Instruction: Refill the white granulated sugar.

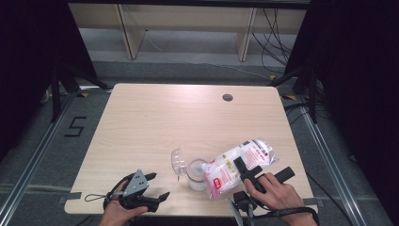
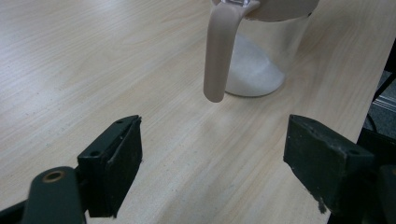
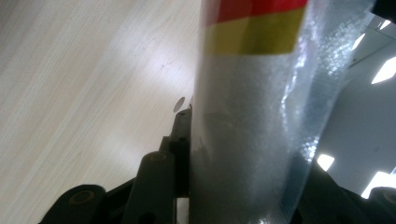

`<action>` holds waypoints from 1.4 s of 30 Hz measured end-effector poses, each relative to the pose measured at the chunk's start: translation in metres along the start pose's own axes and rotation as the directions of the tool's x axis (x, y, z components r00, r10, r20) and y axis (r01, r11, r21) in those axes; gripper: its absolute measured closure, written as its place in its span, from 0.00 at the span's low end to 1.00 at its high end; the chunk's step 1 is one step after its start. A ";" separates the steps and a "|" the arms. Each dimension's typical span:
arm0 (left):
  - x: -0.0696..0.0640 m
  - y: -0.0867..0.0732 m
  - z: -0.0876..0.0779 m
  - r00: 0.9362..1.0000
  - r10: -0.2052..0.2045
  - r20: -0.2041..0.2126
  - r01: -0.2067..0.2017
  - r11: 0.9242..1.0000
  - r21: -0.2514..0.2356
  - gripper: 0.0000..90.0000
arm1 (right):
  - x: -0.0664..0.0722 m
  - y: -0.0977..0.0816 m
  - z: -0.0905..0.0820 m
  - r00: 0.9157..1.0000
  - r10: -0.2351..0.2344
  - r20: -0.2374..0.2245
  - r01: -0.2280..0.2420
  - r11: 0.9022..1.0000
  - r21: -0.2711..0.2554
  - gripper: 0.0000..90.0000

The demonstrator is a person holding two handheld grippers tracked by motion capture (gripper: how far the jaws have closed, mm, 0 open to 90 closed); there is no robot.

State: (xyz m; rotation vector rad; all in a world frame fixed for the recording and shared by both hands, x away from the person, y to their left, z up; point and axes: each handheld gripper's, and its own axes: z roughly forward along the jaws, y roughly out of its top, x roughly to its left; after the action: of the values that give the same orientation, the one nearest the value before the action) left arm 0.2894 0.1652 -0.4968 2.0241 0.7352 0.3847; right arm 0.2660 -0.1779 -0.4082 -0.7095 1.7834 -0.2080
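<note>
A clear jar (image 1: 196, 175) with white granules at its bottom stands near the table's front edge, its clear lid (image 1: 178, 160) flipped open to the left. A plastic bag (image 1: 240, 162) of white granules with red print lies tilted, its lower end at the jar's mouth. My right gripper (image 1: 263, 170) is shut on the bag; in the right gripper view the bag (image 3: 252, 130) sits pressed between the jaws. My left gripper (image 1: 159, 185) rests open at the front left. In the left gripper view the jar (image 2: 261, 60) and a beige handle (image 2: 218, 56) stand ahead of the left gripper (image 2: 212, 158).
The wooden table (image 1: 155, 122) has a round cable hole (image 1: 227, 97) at the back right. Black curtains stand at both sides, and a pale shelf unit (image 1: 188, 28) is behind. The jar stands close to the table's front edge (image 1: 188, 212).
</note>
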 end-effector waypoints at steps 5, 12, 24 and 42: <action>-0.002 0.000 0.001 1.000 -0.021 0.008 0.021 1.000 -0.022 0.21 | -0.001 -0.001 -0.001 1.000 0.003 -0.016 -0.003 1.000 0.008 0.76; -0.002 0.000 0.001 1.000 -0.020 0.007 0.021 1.000 -0.022 0.21 | -0.002 0.001 -0.002 1.000 -0.005 -0.015 0.005 1.000 0.015 0.77; -0.002 0.000 0.001 1.000 -0.018 0.007 0.019 1.000 -0.022 0.21 | -0.002 0.004 -0.002 0.999 -0.039 -0.007 0.039 0.999 0.030 0.77; -0.001 0.000 0.000 1.000 -0.014 0.008 0.014 1.000 -0.018 0.21 | -0.001 0.004 0.000 0.999 -0.029 -0.017 0.030 0.999 0.019 0.78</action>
State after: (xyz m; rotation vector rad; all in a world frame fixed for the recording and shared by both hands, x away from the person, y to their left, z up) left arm 0.2885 0.1639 -0.4970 2.0013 0.7375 0.3739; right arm 0.2648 -0.1744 -0.4094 -0.7227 1.7853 -0.2509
